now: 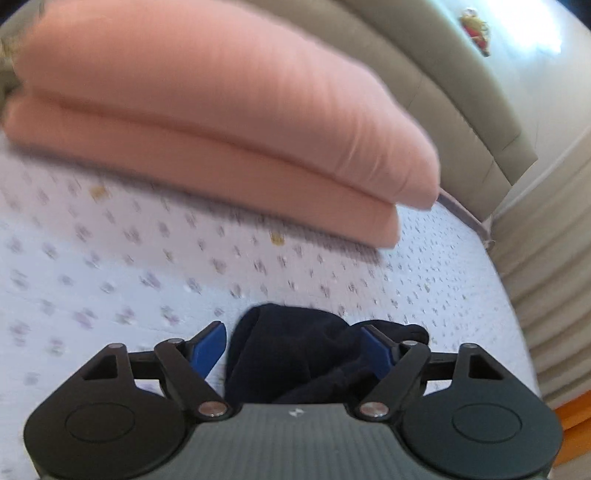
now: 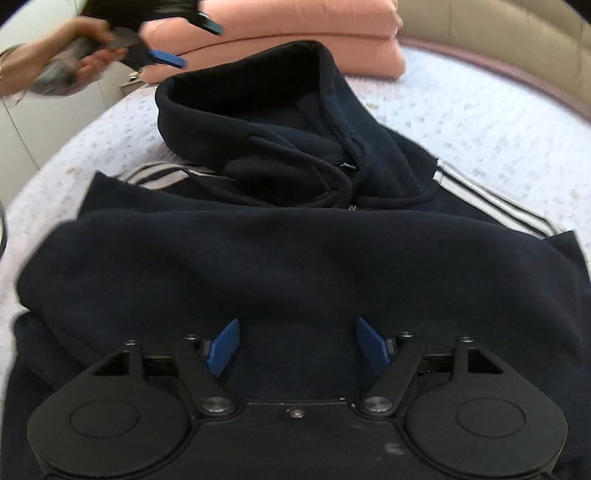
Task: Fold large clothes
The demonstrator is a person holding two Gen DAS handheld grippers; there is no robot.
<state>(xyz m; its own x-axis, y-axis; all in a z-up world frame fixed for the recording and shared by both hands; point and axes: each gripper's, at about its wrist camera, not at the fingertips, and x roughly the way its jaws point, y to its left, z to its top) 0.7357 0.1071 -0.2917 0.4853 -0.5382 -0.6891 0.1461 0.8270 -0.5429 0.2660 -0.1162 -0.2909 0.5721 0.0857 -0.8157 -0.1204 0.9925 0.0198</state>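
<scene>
Your navy hoodie [image 2: 295,258] lies on the bed [image 2: 461,122], hood toward the pink folded bedding [image 2: 295,33] at the bed's far edge, hem already doubled up over the body. Your right claw [image 2: 297,345] hovers over that fold with fingers apart, gripping nothing. Your left claw [image 1: 293,349] is raised with dark fabric bunched between its parted fingers; whether it truly grips, I cannot tell.
</scene>
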